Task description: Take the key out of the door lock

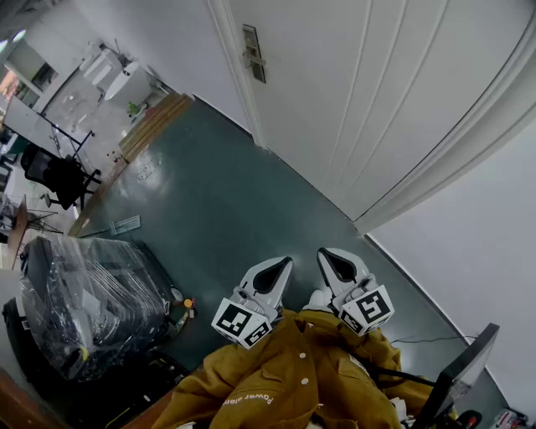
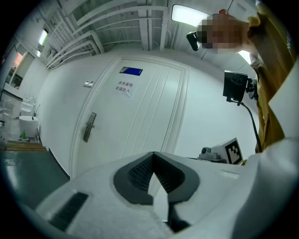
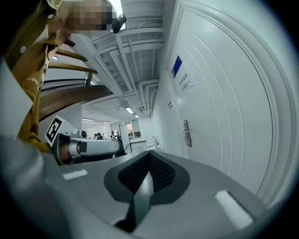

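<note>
Left claw (image 1: 276, 268) pressed together and empty, right claw (image 1: 331, 258) the same, both by the yellow jacket (image 1: 293, 377), door lock (image 1: 253, 54) far off on the white door (image 1: 360, 100), key too small to see.

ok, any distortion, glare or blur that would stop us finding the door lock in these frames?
Head view: the door edges bow mildly, the light is even, and the lock is small but sharp. Left gripper view: heavy fisheye, dark corners, ceiling light blown out, lock legible. Right gripper view: fisheye curves the door, the lock is tiny, and the near jaws are soft.
</note>
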### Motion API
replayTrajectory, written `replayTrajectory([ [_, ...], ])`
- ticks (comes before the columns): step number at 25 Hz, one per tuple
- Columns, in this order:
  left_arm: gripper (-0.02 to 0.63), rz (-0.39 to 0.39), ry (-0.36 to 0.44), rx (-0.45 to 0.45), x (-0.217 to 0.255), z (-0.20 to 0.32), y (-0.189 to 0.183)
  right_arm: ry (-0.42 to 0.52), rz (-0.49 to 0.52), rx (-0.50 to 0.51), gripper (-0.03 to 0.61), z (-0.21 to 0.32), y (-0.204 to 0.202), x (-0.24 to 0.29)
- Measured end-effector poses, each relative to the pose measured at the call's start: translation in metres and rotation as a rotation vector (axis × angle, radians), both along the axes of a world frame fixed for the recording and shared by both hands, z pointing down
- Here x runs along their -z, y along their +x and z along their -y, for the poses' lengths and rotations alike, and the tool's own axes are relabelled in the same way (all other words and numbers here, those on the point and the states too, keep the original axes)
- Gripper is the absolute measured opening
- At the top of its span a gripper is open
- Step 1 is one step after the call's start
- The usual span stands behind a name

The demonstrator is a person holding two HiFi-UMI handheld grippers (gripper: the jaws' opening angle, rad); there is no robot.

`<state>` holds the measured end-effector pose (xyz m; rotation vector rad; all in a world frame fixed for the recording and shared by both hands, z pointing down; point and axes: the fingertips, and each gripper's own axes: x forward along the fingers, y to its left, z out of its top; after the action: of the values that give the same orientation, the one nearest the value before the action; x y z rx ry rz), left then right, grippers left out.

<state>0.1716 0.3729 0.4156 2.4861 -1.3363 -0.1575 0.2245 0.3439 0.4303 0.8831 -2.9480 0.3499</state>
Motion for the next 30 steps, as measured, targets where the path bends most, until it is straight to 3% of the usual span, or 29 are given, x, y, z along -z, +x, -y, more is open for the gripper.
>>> replayTrajectory([
  [18,0.0,0.005,-0.023,0.021,0.002,-0.006,0.022,-0.02,0.037,-0.006,0.017,-0.004,0.03,0.005],
  [25,0.0,0.01,-0.049,0.118,-0.013,0.003,-0.017,-0.029,0.015,0.006,0.013,0.013,0.02,-0.016],
  [30,0.0,-0.003,-0.094,0.146,-0.033,0.048,-0.054,-0.049,-0.009,0.038,0.005,0.052,-0.012,-0.028],
])
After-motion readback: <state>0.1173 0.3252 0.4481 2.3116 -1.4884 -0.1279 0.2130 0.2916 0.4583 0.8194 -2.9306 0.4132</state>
